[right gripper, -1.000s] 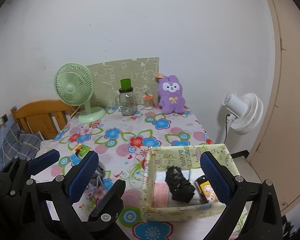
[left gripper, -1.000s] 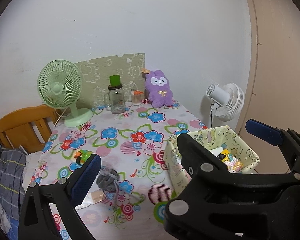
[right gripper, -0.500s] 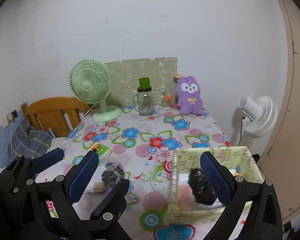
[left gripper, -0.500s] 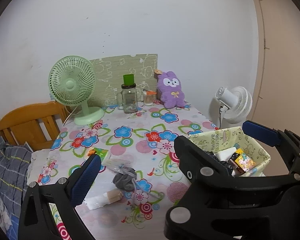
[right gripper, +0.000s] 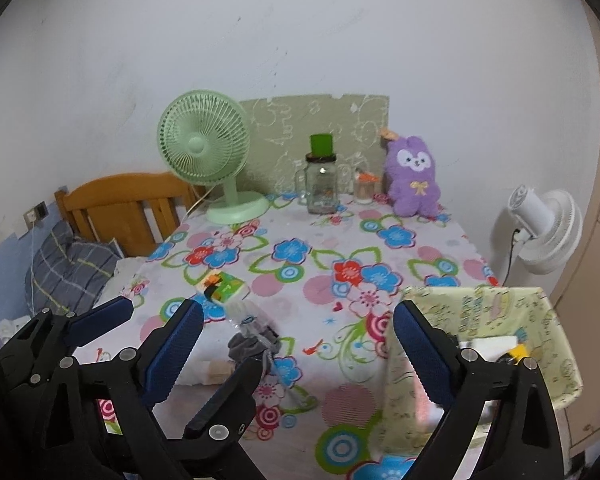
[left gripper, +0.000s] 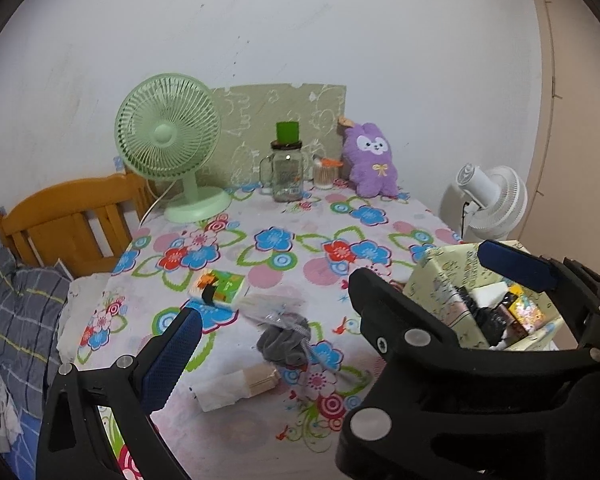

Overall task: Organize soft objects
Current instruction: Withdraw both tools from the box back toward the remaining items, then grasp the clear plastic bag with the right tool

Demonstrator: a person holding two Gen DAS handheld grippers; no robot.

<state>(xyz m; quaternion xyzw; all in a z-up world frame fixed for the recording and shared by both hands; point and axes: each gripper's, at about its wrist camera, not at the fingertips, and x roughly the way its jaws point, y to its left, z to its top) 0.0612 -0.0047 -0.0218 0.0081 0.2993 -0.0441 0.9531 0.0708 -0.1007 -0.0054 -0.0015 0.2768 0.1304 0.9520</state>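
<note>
A grey soft bundle (left gripper: pixel 283 343) in a clear wrapper lies on the flowered tablecloth (left gripper: pixel 284 240); it also shows in the right wrist view (right gripper: pixel 254 346). A white soft roll (left gripper: pixel 236 388) lies in front of it. A purple plush rabbit (left gripper: pixel 373 164) sits at the table's back. A pale patterned fabric box (left gripper: pixel 440 280) at the right holds several items. My left gripper (left gripper: pixel 340 308) is open and empty, held above the table's near edge. My right gripper (right gripper: pixel 298 356) is open and empty, between the bundle and the box (right gripper: pixel 476 312).
A green desk fan (left gripper: pixel 168 140), a glass jar with a green lid (left gripper: pixel 287 172) and a small jar (left gripper: pixel 325 174) stand at the back. A small green carton (left gripper: pixel 220 286) lies left of the bundle. A wooden bed frame (left gripper: pixel 68 220) is left, a white fan (left gripper: pixel 492 200) right.
Both grippers have pulled back and swung left. The box has slid to the right of both views and more of the table's left side shows. Both stay open.
</note>
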